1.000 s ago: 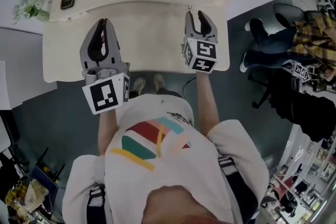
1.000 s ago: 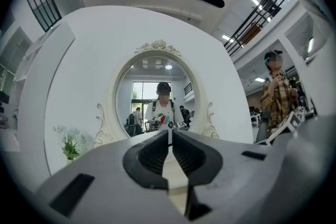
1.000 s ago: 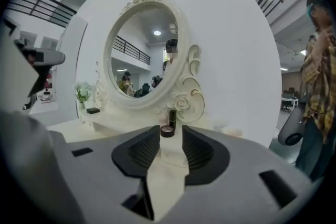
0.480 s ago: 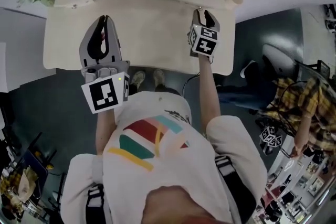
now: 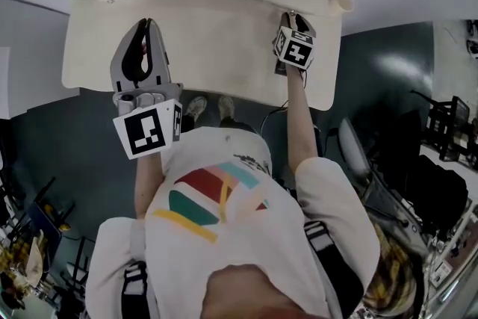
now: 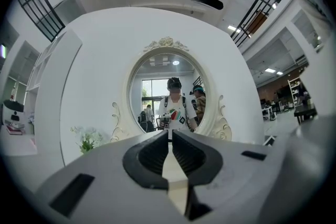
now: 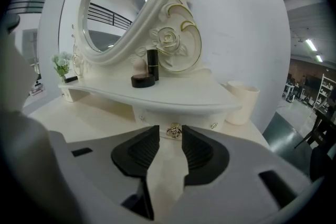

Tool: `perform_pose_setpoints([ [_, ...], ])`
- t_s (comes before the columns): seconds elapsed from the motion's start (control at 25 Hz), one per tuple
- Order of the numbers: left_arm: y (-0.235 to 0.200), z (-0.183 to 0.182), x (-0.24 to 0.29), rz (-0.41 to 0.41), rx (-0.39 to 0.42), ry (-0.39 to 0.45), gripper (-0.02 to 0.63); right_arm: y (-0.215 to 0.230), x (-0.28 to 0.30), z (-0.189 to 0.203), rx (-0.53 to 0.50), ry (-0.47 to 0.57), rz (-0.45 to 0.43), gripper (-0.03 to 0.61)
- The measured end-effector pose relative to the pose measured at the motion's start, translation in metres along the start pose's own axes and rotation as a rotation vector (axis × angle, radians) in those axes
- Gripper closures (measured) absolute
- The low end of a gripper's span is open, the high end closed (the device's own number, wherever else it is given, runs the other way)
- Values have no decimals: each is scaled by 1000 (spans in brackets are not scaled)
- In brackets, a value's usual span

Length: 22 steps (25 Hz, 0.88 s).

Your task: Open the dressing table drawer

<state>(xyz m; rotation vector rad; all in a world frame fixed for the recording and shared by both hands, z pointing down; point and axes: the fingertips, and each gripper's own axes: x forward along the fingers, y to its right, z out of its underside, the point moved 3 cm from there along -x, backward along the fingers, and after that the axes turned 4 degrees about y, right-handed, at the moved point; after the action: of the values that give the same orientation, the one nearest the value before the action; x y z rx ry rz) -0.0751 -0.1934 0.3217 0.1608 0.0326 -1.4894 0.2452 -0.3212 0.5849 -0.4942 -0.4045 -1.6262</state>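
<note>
While the right gripper (image 5: pixel 297 20) tilts down toward the dressing table (image 5: pixel 216 48), we see its jaws standing apart and empty. They frame the gilt knob (image 7: pixel 174 131) of the small drawer (image 7: pixel 205 119) just ahead without pressing on it. The drawer sits closed beneath the raised shelf (image 7: pixel 173 94), on the table's right side. We find the left gripper (image 5: pixel 147 25) held level over the left part of the tabletop, its jaw tips drawn together on nothing, facing the oval mirror (image 6: pixel 168 86). A cream cup (image 7: pixel 241 103) stands right of the drawer, and flowers (image 6: pixel 86 139) stand at the far left.
</note>
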Motion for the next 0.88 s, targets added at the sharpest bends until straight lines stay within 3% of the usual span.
perform_pose_setpoints([
  [0.88, -6, -2, -7, -19, 14, -1, 594, 5, 8, 6, -34, -29, 27, 491],
])
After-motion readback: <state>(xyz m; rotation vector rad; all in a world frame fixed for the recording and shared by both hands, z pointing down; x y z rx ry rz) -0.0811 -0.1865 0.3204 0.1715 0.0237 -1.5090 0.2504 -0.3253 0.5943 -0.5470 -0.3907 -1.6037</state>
